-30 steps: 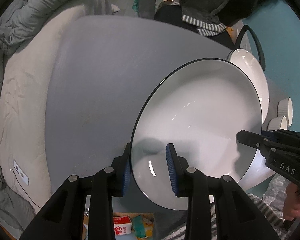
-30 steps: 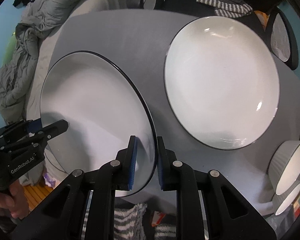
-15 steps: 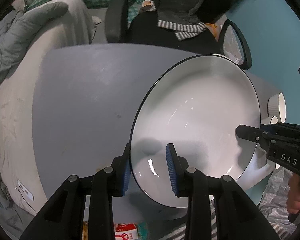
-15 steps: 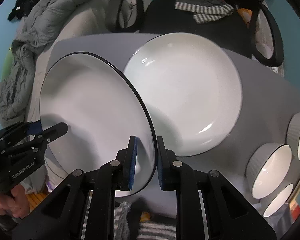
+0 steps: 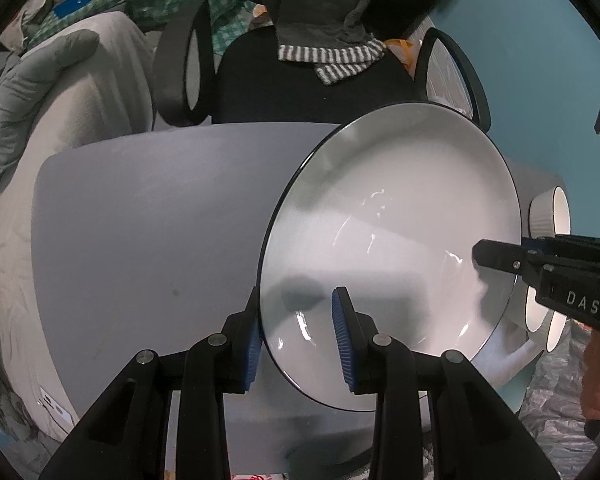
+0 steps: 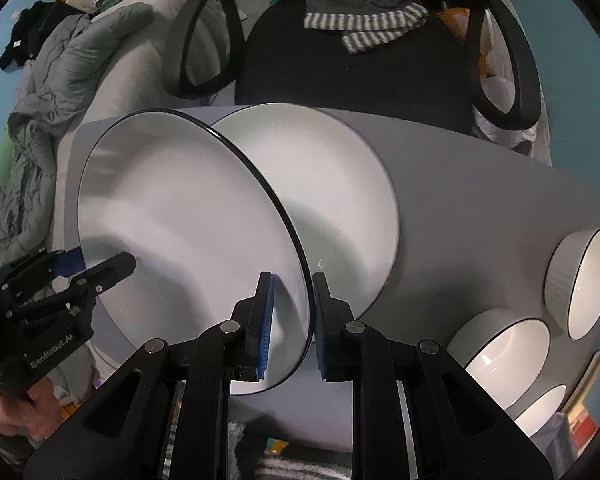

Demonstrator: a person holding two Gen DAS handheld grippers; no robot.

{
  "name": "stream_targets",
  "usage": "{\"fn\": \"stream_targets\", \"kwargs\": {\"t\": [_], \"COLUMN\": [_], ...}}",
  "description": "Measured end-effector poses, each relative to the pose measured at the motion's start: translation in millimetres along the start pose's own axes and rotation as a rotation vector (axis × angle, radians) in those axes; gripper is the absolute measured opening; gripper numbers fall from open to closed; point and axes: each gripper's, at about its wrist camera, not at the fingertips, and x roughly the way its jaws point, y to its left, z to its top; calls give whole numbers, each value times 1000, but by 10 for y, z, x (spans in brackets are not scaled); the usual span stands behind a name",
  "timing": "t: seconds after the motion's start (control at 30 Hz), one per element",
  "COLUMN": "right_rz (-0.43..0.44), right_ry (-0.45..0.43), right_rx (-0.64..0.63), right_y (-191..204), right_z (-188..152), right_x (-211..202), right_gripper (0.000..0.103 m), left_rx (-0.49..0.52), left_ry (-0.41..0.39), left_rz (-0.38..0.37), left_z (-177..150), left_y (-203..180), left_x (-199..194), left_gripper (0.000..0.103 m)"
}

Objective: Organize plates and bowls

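Both grippers, left gripper (image 5: pixel 296 336) and right gripper (image 6: pixel 292 324), clamp opposite rims of the black-rimmed white ceramic plate (image 6: pixel 188 232), carried tilted above the second white plate (image 6: pixel 332 208) on the grey bench (image 6: pixel 480 200), likely for stacking.

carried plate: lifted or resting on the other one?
Lifted. The carried plate hangs tilted, rim clamped by both tools, partly above the second plate lying flat on the table.

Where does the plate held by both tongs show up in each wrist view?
Left wrist: the held plate fills centre-right, left tongs on its near rim.
Right wrist: it sits centre-left, right tongs on its edge.
Shared landmark: the black chair behind the table.
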Motion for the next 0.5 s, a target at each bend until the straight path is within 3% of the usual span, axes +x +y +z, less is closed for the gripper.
{"fn": "stream_targets", "kwargs": {"t": [0.5], "right_rz": [10], "right_ry": [31], "right_rx": [46], "right_y": [-371], "right_z": [189], "right_x": [163], "right_gripper": [19], "left_rx": [8], "left_ry": [47], "left_rz": [19], "left_z": [194], "left_y": [-201], "left_x": [259], "left_gripper": [32]}}
